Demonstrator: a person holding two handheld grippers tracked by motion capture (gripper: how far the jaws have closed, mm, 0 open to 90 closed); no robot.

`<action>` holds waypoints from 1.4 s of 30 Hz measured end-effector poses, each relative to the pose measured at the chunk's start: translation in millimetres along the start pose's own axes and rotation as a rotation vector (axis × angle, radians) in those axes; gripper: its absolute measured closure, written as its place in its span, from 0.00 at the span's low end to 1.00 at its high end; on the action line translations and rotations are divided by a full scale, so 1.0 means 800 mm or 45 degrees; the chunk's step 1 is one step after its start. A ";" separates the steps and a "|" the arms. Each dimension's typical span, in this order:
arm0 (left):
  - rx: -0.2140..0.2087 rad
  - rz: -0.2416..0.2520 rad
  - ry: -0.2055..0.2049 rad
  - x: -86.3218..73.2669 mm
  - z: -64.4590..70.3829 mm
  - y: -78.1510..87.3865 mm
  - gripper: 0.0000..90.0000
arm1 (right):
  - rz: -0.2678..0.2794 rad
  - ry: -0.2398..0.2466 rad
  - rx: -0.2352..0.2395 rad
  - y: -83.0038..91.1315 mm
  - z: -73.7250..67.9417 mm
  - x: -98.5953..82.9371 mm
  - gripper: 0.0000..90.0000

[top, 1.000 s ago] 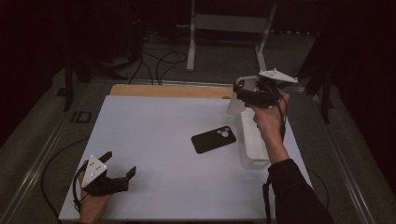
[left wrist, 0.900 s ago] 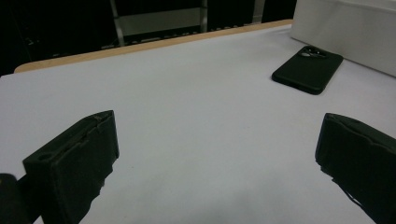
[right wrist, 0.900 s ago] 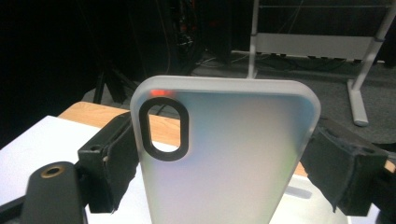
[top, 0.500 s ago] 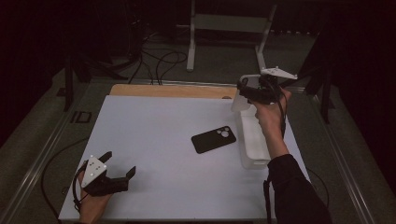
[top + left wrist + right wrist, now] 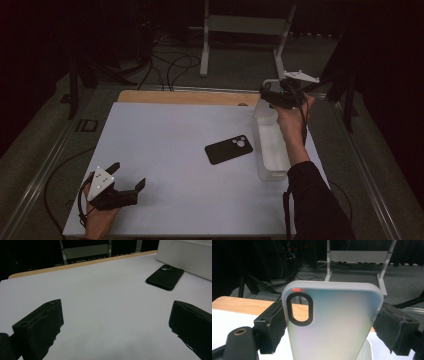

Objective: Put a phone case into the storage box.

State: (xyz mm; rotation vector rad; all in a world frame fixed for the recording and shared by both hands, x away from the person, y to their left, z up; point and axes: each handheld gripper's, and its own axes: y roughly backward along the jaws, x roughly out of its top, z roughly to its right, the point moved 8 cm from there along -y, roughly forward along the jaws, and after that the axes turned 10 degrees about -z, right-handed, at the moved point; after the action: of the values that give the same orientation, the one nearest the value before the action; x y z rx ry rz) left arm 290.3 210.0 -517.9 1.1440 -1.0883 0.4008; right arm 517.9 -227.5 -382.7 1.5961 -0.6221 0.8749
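We've got the right gripper clamped on a frosted phone case above the bin; left gripper idles open. Next up, probably setting it down gently.

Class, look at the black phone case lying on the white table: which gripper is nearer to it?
Right. The right gripper, shut on a translucent phone case, is raised beyond the black phone case; the left gripper sits open, farther off at the near left corner.
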 end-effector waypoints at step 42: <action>-0.002 0.011 0.007 0.001 -0.001 0.002 0.00 | -0.156 -0.082 -0.146 -0.074 0.042 -0.034 0.18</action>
State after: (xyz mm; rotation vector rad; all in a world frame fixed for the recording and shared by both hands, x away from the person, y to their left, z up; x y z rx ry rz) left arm 289.8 211.0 -516.5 1.1365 -1.0891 0.4100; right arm 555.6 -250.3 -440.9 1.5460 -0.6025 0.6881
